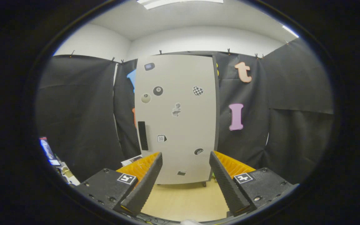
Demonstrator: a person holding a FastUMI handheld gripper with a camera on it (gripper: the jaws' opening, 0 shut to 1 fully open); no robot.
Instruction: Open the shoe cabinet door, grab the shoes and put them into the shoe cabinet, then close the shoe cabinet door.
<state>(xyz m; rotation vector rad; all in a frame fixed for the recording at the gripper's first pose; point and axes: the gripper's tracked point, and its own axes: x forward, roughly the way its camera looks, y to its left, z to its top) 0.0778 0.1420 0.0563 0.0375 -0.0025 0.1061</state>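
Gripper view is showing the shoe cabinet [177, 118] standing upright on the wooden floor [183, 200], well beyond the gripper [186, 162], with its pale door [183, 93] lying flat across the front and looking shut. The jaws are standing wide apart and gripping nothing; the door's lower part is showing between them. A dark vertical handle [142, 135] is sitting near the door's left edge, ahead of the left finger. A shut door fits either the stage ahead of opening or the stage after closing, and no shoes are showing to settle it. If opening is ahead, the jaws would need to line up with the handle. The cabinet's inside is hidden behind the door, and the small stickers [158, 91] on it are too small to make out.
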